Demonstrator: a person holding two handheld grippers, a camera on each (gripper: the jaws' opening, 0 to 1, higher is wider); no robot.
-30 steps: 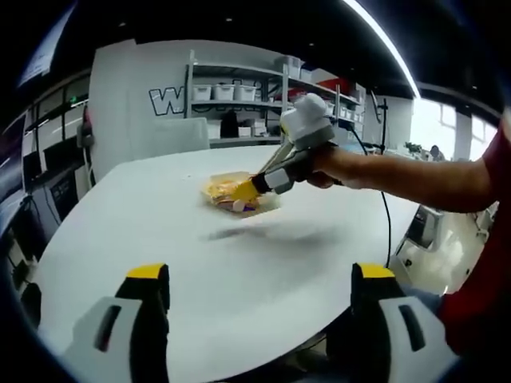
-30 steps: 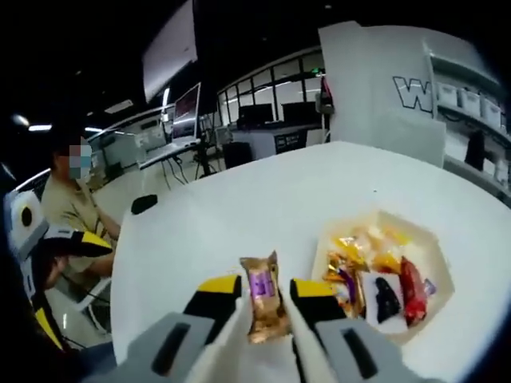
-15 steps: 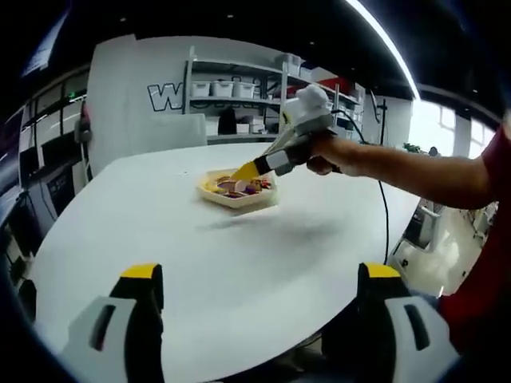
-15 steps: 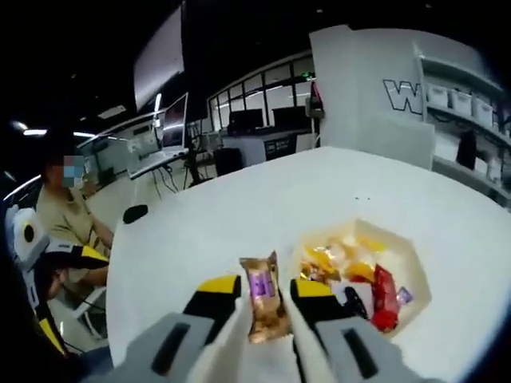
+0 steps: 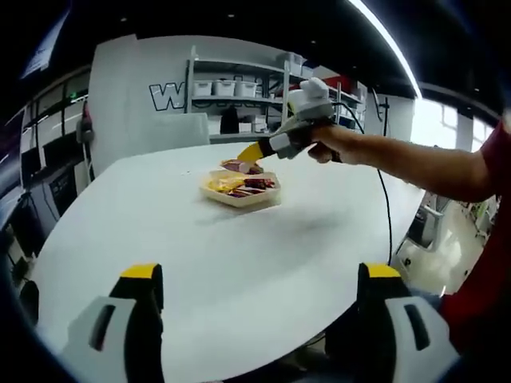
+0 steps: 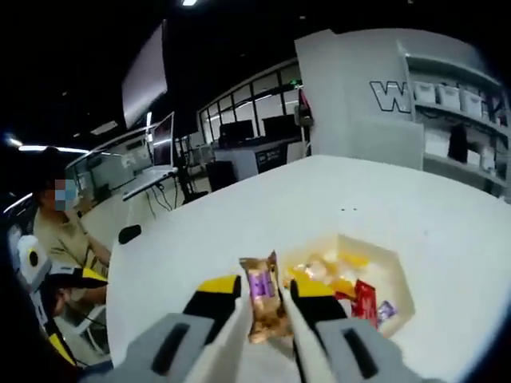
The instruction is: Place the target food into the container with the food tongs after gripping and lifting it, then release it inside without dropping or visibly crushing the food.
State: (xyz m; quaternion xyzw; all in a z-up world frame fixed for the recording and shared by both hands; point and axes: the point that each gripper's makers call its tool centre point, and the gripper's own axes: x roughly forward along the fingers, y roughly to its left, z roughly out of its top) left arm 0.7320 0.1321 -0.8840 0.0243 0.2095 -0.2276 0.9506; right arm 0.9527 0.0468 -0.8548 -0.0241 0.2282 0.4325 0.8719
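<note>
Between your right gripper's point(image 6: 265, 297) yellow-tipped jaws sits a snack packet point(image 6: 263, 307), brown wrapper with a purple label, standing roughly upright and pinched on both sides; jaws are nearly closed on it, wrapper shows no visible crushing from this angle. Right gripper view puts the packet in the air above the white table point(image 6: 239, 231), just beside the near-left edge of the container point(image 6: 397, 275), a shallow cream tray with angled corners. Tray already holds several wrapped items: yellow ones toward the left, a red one and a small purple one nearer you. Can't tell from that view whether the packet is over the tray rim or just short of it. Left gripper view shows your right gripper point(image 5: 257, 152) from the side, held by your hand point(image 5: 331, 144) with a red sleeve point(image 5: 495, 191) further back, tips hanging above the far side of the container point(image 5: 239, 191), clear of its contents; the packet itself is too small there to make out. Your left gripper point(image 5: 263, 279) is low over the near table edge point(image 5: 200, 263), jaws spread wide apart, nothing between them, well apart from the tray. Background: shelving point(image 5: 239, 88) with white bins, a seated person point(image 6: 68, 231) at the far left beside a desk with monitors point(image 6: 160, 140).
</note>
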